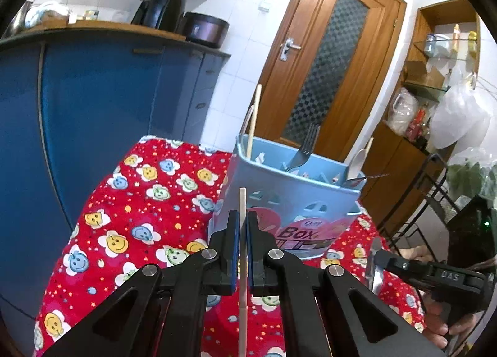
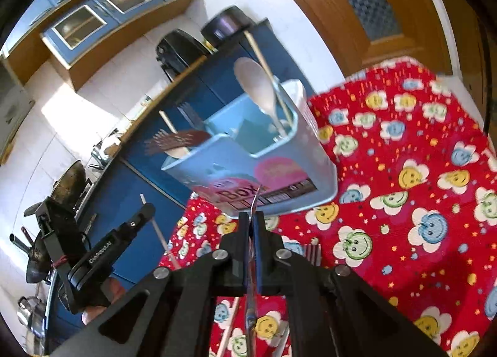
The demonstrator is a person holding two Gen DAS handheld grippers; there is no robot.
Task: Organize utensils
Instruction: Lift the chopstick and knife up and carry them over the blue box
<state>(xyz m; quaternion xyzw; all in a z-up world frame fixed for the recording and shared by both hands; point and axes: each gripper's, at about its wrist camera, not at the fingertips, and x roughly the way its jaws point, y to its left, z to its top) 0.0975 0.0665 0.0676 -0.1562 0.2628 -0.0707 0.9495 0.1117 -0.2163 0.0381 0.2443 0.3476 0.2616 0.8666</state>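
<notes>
left tool [image 1: 243, 226] pinching chopstick [image 1: 242, 201], right tool [image 2: 252, 223] pinching metal utensil [image 2: 252, 310], blue caddy [image 1: 279, 198] ahead

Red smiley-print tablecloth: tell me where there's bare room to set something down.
In the left wrist view, the red smiley-print tablecloth lies bare between the blue cabinet and the light blue plastic utensil box. In the right wrist view it lies bare right of the box too. It is crowded near the grippers, where a metal fork lies.
</notes>
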